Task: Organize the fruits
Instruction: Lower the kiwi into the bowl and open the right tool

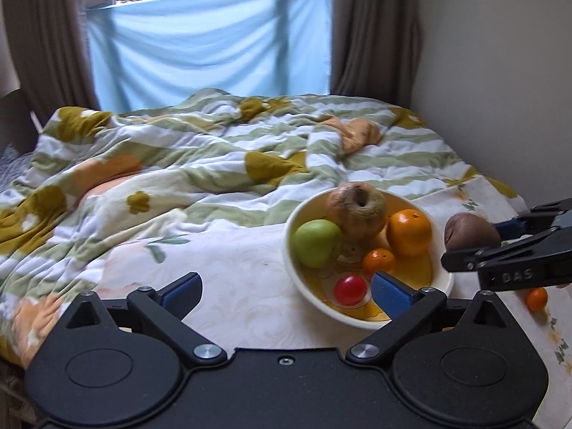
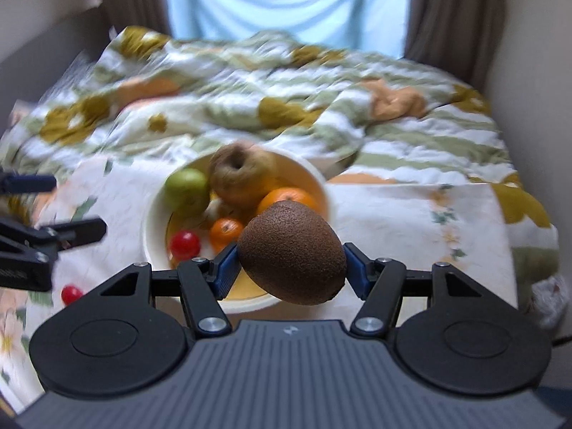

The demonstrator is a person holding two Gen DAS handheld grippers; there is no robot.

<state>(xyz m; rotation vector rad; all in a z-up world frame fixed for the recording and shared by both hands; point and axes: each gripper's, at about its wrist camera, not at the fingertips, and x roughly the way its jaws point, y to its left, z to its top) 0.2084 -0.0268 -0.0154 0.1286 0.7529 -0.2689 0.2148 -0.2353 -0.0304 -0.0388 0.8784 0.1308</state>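
Right wrist view shows the right gripper [image 2: 290, 262] clamped on a brown kiwi [image 2: 291, 252] above the fruit bowl's [image 2: 153, 221] near rim, while the left gripper [image 1: 286, 287] gapes empty beside it.

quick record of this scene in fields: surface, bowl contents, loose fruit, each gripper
surface: bed with a floral blanket
bowl: green apple, brownish wrinkled fruit, large orange, small orange, red tomato
loose fruit: second red tomato left of the bowl, small orange fruit right of it
left gripper: open, nothing between the jaws
right gripper: shut on a kiwi, by the bowl
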